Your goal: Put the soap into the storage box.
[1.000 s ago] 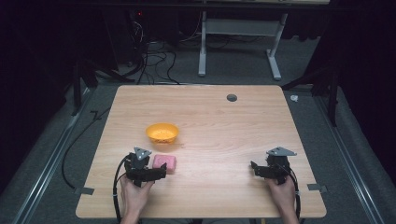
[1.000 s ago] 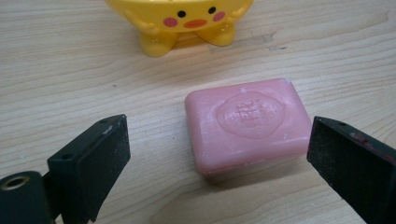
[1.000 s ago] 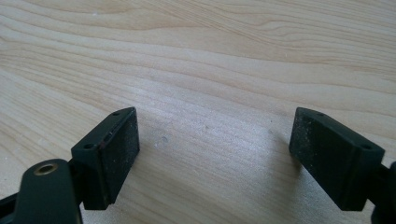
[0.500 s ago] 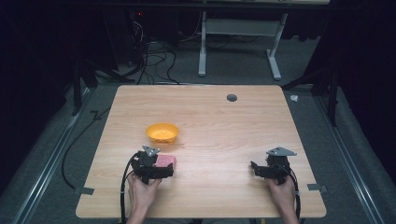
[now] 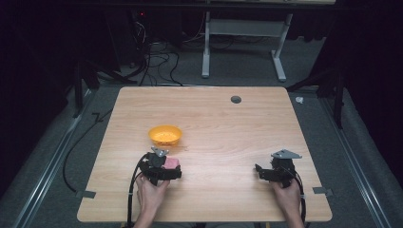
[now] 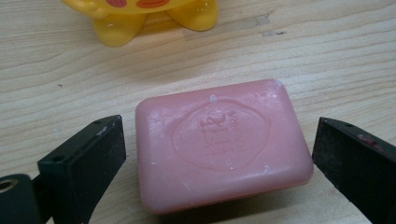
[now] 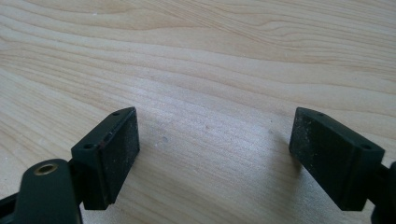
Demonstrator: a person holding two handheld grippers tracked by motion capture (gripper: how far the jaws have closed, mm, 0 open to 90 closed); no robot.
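Soap lies flat on the desk just before the yellow bowl, between the left claw's jaws, just opened wide, untouching; closing off-centre could squirt the slick bar sideways

both forearms come in from the near edge, each hand wrapped around the back of its tool. the left gripper sits low, its body angled a little toward the right gripper, which points inward from well apart. the left gripper's jaws have just been opening and now stand wide, pads clear on both sides. the right gripper's jaws are also spread wide, nothing between them, held low and level.
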